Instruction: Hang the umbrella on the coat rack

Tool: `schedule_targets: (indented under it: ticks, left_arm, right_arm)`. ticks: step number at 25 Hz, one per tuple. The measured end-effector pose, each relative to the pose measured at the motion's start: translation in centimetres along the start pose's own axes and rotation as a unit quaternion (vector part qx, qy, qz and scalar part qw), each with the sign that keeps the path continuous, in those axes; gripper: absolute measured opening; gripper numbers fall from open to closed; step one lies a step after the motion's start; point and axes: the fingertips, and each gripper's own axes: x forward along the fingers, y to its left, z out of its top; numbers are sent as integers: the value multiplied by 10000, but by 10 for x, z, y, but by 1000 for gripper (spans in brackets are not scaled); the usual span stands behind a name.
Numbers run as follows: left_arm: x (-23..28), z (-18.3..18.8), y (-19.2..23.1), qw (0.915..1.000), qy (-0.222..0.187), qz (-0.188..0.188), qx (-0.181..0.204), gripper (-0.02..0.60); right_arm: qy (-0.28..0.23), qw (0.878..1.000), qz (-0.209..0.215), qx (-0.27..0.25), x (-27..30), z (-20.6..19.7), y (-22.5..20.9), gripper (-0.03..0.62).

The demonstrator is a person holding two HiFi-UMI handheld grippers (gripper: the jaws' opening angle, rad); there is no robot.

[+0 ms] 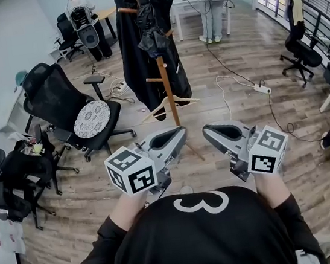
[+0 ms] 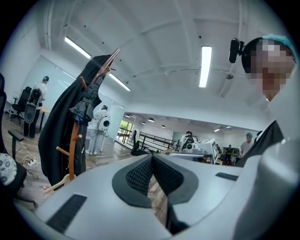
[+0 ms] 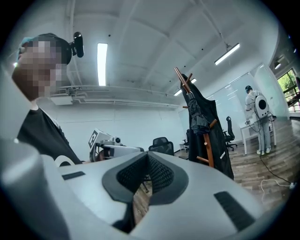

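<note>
The grey two-jaw left claw (image 1: 181,131) is closed, pads tip to tip w/ nothing btwn them. The grey two-jaw right claw (image 1: 207,130) is the same: closed and empty. In the head view we see both held side by side, near each other but apart, just beyond the black shirt w/ a white figure on it (image 1: 198,239). The left one carries its white cube w/ black square markers (image 1: 131,171) at the near end, and the right one has a matching cube (image 1: 269,149).

The dark folded fabric umbrella (image 1: 153,38) is in neither claw. It hangs high on the brown wooden pole-type coat rack (image 1: 169,94), bunched against the long black coat (image 1: 133,53) on the same rack. We can't tell which peg bears it.

Rack + umbrella stand well apart from both claws, beyond them across the wood-plank floor (image 1: 250,43). In the head view the rack's pole lines up approx w/ the gap btwn the two claws, a bit toward the left claw's side. In the left gripper view the umbrella shows up and to the left of the closed jaws. In the right gripper view it shows up and to the right of them, so no contact either way.

A black mesh office chair (image 1: 49,89) w/ a round patterned cushion (image 1: 92,118) sits left of the rack. A white power strip (image 1: 262,89) lies on the floor to the rack's right.
</note>
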Motion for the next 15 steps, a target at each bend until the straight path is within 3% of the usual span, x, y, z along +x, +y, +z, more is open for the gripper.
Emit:
schedule_targets:
  ticks: [9,15]
  left_arm:
    - [-5,-1,-29,9995,31,115,306,15]
    - [-13,-1,-47,9989,68,114,446,17]
  right_arm:
    - [-159,9993,262,198,-17,6,20,26]
    - [-69,9995,271,-156,-24,10,40,26]
